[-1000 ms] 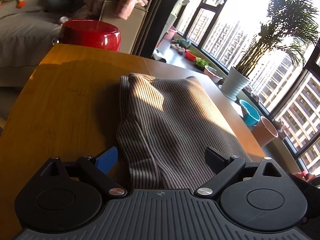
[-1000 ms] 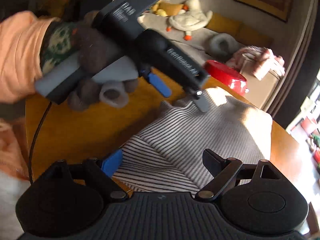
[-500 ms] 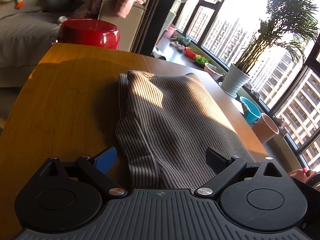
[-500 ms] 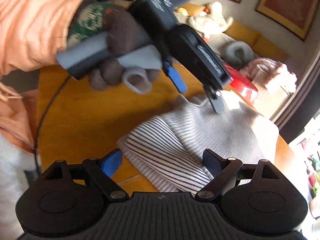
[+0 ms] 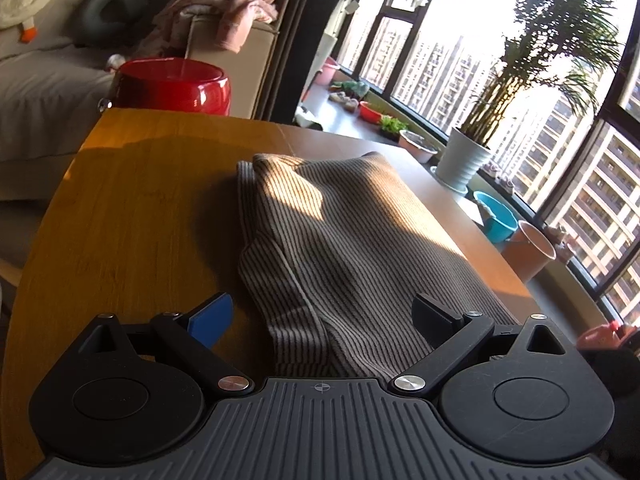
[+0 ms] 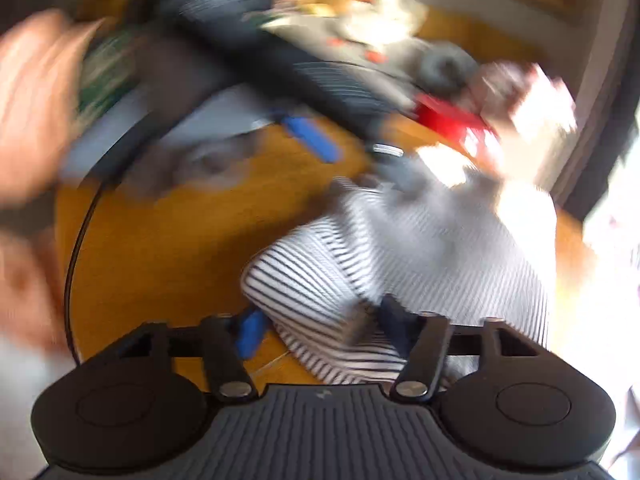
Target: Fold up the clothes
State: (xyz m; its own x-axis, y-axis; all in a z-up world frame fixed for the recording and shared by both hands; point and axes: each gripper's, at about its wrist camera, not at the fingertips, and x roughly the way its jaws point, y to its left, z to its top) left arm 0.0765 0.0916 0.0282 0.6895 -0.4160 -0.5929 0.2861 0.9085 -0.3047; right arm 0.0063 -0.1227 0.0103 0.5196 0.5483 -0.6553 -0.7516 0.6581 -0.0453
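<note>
A folded grey striped garment (image 5: 340,240) lies on the wooden table (image 5: 140,220), lit by a patch of sun. My left gripper (image 5: 324,320) hovers open over its near end, with the cloth running between the blue and black fingers. The right wrist view is heavily blurred. In it my right gripper (image 6: 322,326) is open at the garment's (image 6: 440,248) near striped corner, and that corner lies between its fingers. Above the garment, a gloved hand (image 6: 192,160) with an orange sleeve holds the left gripper, whose blue finger (image 6: 312,140) shows.
A red pot (image 5: 172,86) stands at the table's far edge, with a sofa and a heap of pink cloth (image 5: 240,4) behind. Along the window sill on the right are a white plant pot (image 5: 462,160), a blue bowl (image 5: 494,220) and a pink cup (image 5: 528,252).
The right gripper has moved fast, blurring its view, and its fingers stand closer together around the garment's corner. The left view has hardly shifted.
</note>
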